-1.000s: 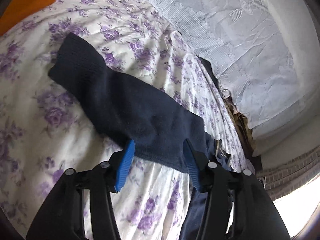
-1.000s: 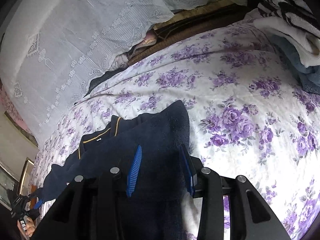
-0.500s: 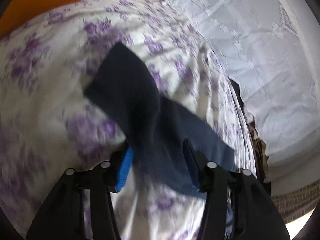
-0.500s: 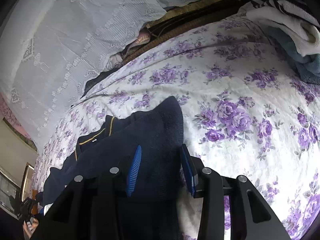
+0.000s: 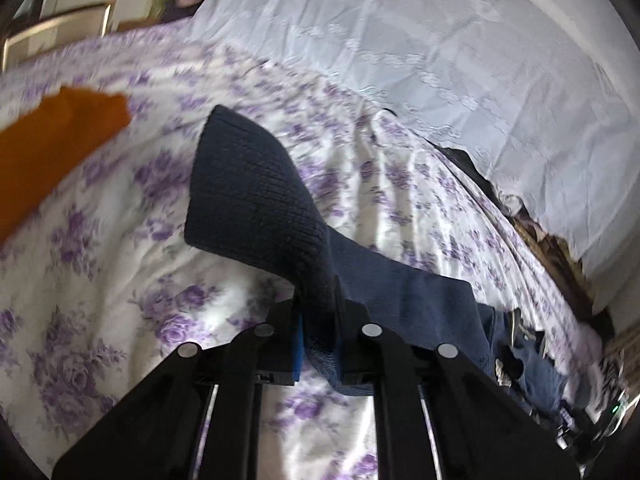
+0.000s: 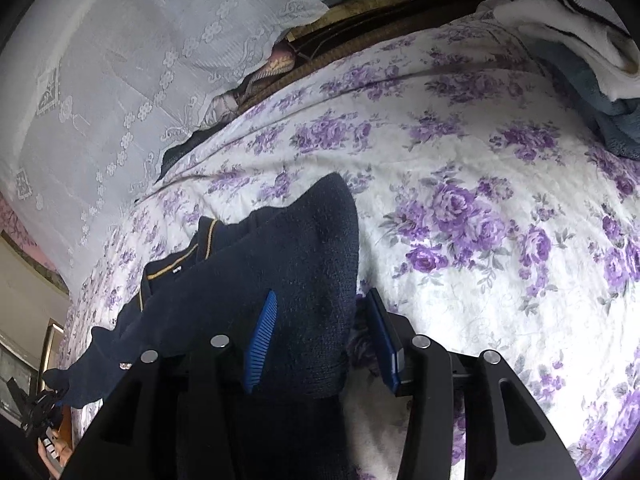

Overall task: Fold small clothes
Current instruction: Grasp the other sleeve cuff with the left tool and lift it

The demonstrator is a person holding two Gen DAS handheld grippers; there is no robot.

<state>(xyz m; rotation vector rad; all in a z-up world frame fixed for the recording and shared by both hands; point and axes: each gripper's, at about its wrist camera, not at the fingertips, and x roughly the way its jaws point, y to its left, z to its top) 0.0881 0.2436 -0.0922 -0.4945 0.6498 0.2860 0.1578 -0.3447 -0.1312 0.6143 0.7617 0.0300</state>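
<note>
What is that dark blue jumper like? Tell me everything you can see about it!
The dark blue jumper is a knitted, woolly-looking top with a thin yellow stripe along its collar. It lies rumpled on the purple-flowered bedspread. One sleeve, with a ribbed cuff, is pinched in the shut left tool and sticks up. The open right tool sits around another fold of it.

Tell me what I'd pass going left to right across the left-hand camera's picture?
Orange cloth → navy knit sleeve, pinched in the left gripper → purple-flowered bedspread → white lace cover.
</note>
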